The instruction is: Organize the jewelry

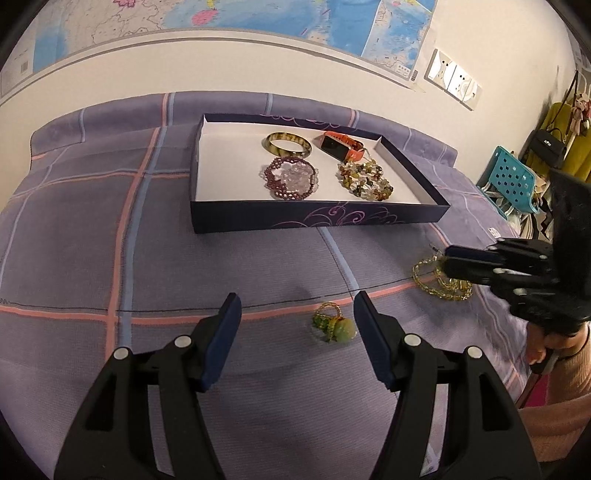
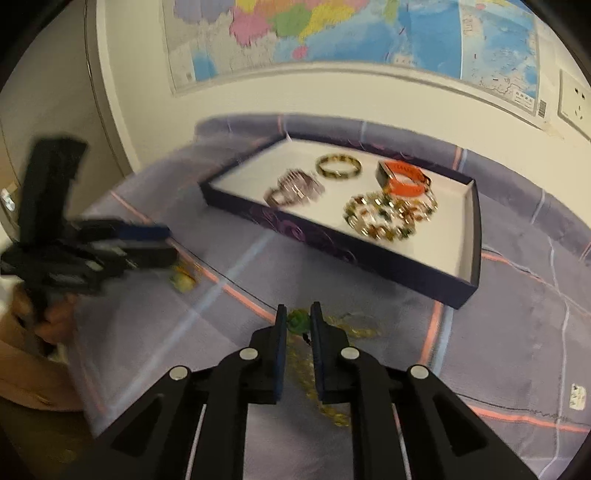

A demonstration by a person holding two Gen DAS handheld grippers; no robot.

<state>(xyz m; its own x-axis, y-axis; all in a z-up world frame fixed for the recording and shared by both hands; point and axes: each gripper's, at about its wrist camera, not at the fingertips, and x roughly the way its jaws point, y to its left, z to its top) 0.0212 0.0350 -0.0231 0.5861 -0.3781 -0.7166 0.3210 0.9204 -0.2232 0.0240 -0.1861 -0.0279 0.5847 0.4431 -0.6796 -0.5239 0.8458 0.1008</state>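
Nearest my left wrist camera are my own left gripper fingers, standing wide apart with nothing between the pads. Just past them, near the right finger, a small green and yellow beaded piece lies on the purple checked bedspread. Further off sits a shallow dark box with a white floor. In it lie a mottled bangle, an orange watch, a purple bead bracelet and a bracelet of mixed stone chips, each apart from the others except that the watch strap touches the stone chips. At the right edge my right gripper points at a yellow bead strand on the cloth, its jaws nearly together.

Nearest my right wrist camera are my right gripper fingers, drawn narrow. A green bead shows in the slim gap at the tips, with the yellow strand trailing beneath; I cannot tell whether the pads press on it. This view is blurred. Beyond is the box with the same four pieces. At left my left gripper hangs over the bedspread, with the small beaded piece just below its tips. A map hangs on the wall behind.
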